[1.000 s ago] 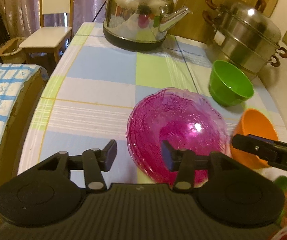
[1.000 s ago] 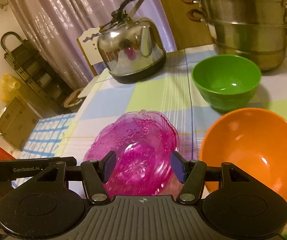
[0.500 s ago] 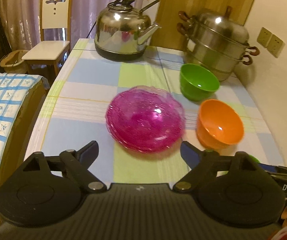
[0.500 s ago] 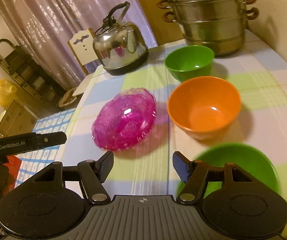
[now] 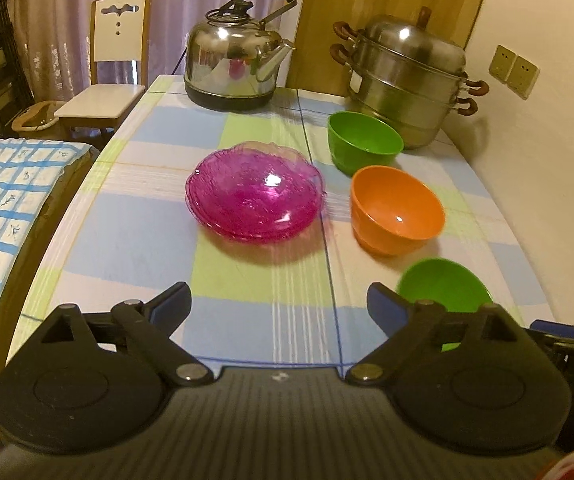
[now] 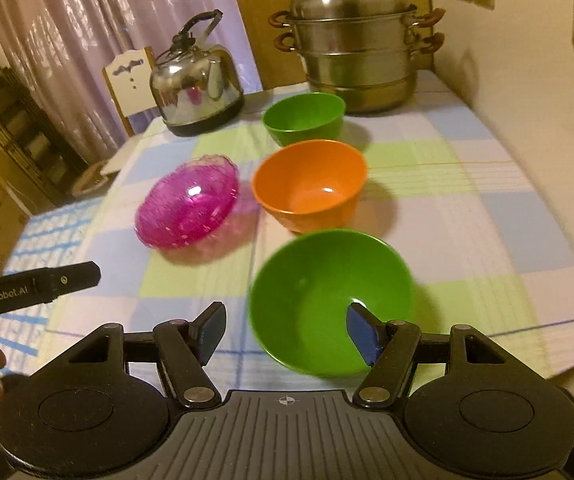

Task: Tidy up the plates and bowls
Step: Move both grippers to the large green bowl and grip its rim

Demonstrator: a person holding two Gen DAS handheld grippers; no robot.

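A stack of pink glass plates [image 5: 254, 196] [image 6: 188, 213] sits mid-table. To its right, three bowls stand in a line: a far green bowl [image 5: 363, 147] [image 6: 304, 118], an orange bowl [image 5: 397, 209] [image 6: 310, 184] and a near green bowl [image 5: 444, 293] [image 6: 329, 300]. My left gripper [image 5: 279, 304] is open and empty, well back from the plates above the near table edge. My right gripper [image 6: 283, 328] is open and empty, with its right fingertip over the near green bowl's rim.
A steel kettle [image 5: 237, 62] and a stacked steel steamer pot [image 5: 405, 80] stand at the table's far end. A wall with sockets [image 5: 513, 72] runs along the right. A white chair [image 5: 107, 80] and a blue-checked cloth surface [image 5: 3, 200] are to the left.
Both grippers have pulled back and up from the pink plates. The left gripper's jaws have opened wider. The near green bowl has come into view.
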